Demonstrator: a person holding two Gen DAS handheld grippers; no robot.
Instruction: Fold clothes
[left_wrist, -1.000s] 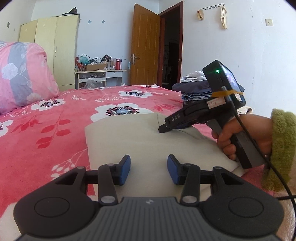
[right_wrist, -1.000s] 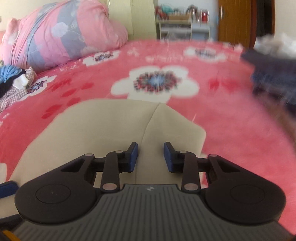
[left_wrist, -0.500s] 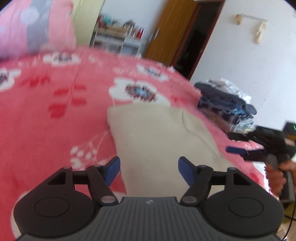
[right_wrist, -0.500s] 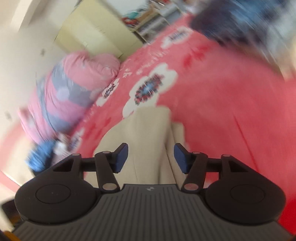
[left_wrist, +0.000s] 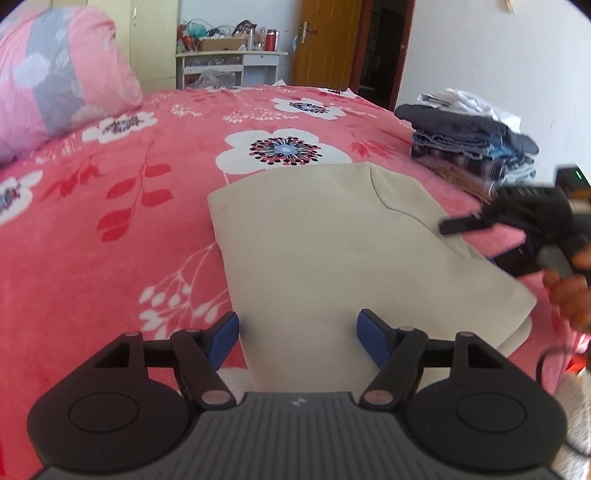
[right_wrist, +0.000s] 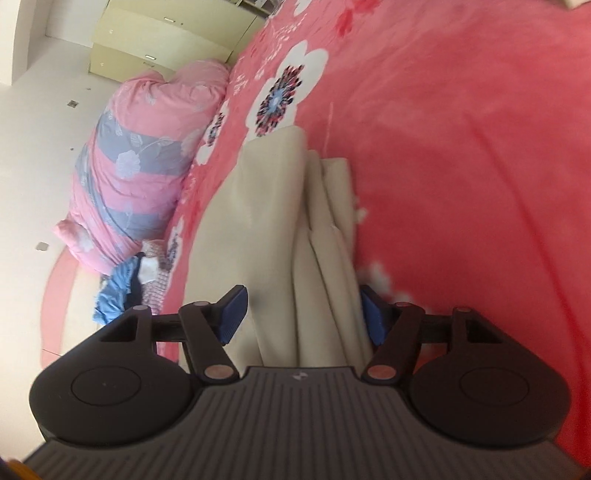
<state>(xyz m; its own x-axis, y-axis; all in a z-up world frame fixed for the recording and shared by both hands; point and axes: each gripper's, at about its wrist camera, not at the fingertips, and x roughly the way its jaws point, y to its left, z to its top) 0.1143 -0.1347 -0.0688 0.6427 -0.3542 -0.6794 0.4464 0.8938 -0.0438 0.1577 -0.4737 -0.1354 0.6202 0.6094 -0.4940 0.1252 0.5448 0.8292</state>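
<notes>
Right under the left tongs (left_wrist: 297, 334), whose blue pads stand well apart with nothing pinched, lies the near edge of the folded beige garment (left_wrist: 314, 240), flat on the red floral bedspread (left_wrist: 110, 229). The right tongs (right_wrist: 301, 314) are rolled onto their side at the garment's right edge; their jaws are opening, the stacked layers of cloth run between the pads, and neither pad appears to press on them. In the left view the right tongs show just to the right of the garment, gripped by a hand (left_wrist: 569, 291), blurred. The garment looks already folded into a tidy rectangle with one overlapping flap, so the step in hand is probably a grip on its sides, either for one more fold or to carry it. To do that well, each pair of tongs should slide in low so the lower pad passes beneath the bottom layer and every layer is caught together; closing on the top sheet alone would peel the fold open. Both sides should close and lift together, keeping the cloth level so the flap does not slip. Farther off to the right sits a stack of folded dark clothes (left_wrist: 469, 147), a likely destination, and far to the left a pink and grey quilt (left_wrist: 55, 81) and a small heap of loose clothes (right_wrist: 125, 284).
</notes>
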